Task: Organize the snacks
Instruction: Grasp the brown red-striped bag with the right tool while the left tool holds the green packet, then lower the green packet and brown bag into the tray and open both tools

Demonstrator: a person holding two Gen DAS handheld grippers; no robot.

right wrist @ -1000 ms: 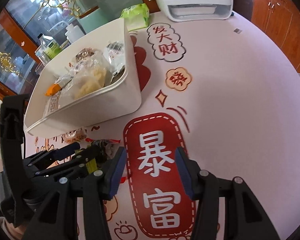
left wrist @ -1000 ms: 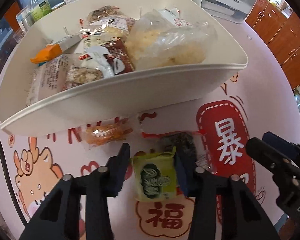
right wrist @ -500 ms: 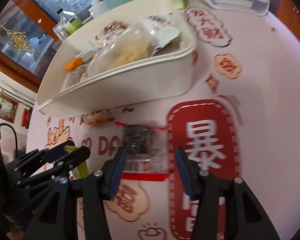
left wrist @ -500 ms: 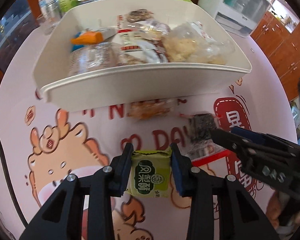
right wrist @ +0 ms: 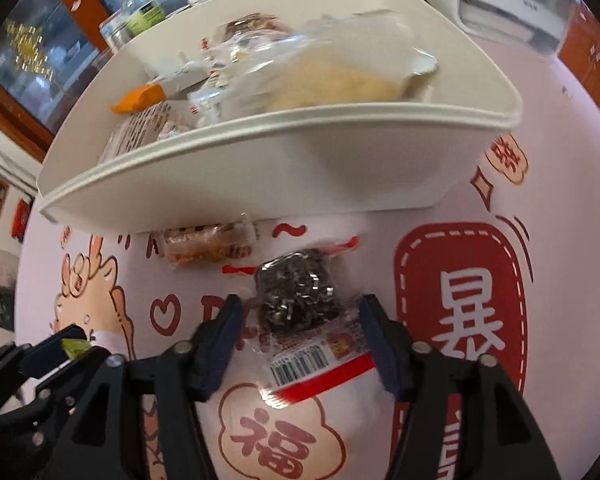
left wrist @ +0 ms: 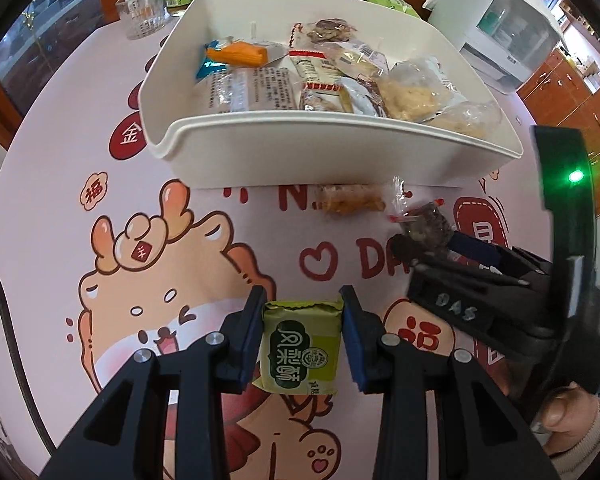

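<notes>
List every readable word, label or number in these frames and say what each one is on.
"DAS": handwritten on the right gripper body.
"福", "金", "DA": printed on the tablecloth.
"暴": tablecloth's red panel.
Green snack packet in the left gripper: script not legible.
Barcode digits on the dark snack packet: too small.
Packets in the white bin: print blurred.

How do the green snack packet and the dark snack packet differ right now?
The green packet is opaque and clamped in the left tongs; the dark packet is clear-wrapped and lies on the table between the open right tongs. Both remain outside the white bin.
</notes>
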